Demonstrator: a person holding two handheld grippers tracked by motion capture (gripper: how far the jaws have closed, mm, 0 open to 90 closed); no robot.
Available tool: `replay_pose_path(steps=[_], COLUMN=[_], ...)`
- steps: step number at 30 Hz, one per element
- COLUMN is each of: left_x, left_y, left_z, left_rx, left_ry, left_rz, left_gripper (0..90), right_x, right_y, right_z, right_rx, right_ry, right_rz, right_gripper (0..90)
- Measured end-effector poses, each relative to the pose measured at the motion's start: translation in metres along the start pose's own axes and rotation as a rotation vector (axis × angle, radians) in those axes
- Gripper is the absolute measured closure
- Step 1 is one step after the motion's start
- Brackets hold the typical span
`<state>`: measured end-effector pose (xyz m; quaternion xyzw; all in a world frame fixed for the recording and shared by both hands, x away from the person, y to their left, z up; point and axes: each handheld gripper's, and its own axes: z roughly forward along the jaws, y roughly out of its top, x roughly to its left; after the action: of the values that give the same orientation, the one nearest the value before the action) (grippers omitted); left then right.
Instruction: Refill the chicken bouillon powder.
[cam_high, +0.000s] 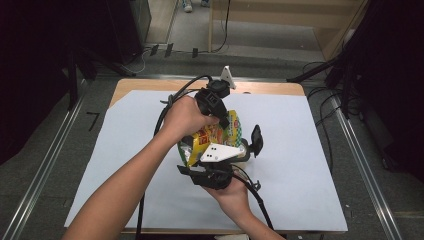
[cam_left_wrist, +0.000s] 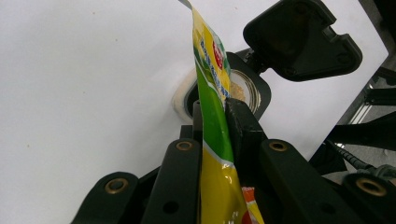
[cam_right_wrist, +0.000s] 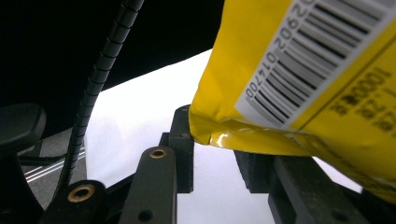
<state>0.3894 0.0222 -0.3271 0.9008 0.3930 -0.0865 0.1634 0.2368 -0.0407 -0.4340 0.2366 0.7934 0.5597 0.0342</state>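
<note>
A yellow and green snack bag (cam_high: 220, 131) hangs between my two grippers over the middle of the table. My left gripper (cam_high: 223, 124) reaches down from the far side and is shut on the bag's thin green and yellow edge (cam_left_wrist: 210, 60), which stands up between its fingertips (cam_left_wrist: 212, 112). My right gripper (cam_high: 200, 162) comes from the near side. In its view the bag's yellow barcode end (cam_right_wrist: 299, 70) sits across its fingertips (cam_right_wrist: 217, 149), touching the left finger and covering the right one.
A small black container (cam_left_wrist: 243, 91) with beige contents and its black lid (cam_left_wrist: 303, 39) flipped open stands just right of the bag (cam_high: 256, 139). A white sheet (cam_high: 125, 150) covers the wooden table (cam_high: 150, 84). Cables trail from both grippers (cam_right_wrist: 100, 70).
</note>
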Motion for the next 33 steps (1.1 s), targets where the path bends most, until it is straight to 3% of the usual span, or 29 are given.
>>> replay_pose_path(steps=[33], left_x=[-0.0018], left_y=[-0.0001], left_z=[0.0005], left_rx=[-0.002], left_ry=[0.0], left_rz=[0.002], left_gripper=[83.5], right_x=[0.0003], right_y=[-0.0022], right_z=[0.0011], right_rx=[-0.003], right_ry=[-0.006], right_rz=[-0.01], right_gripper=[72.1])
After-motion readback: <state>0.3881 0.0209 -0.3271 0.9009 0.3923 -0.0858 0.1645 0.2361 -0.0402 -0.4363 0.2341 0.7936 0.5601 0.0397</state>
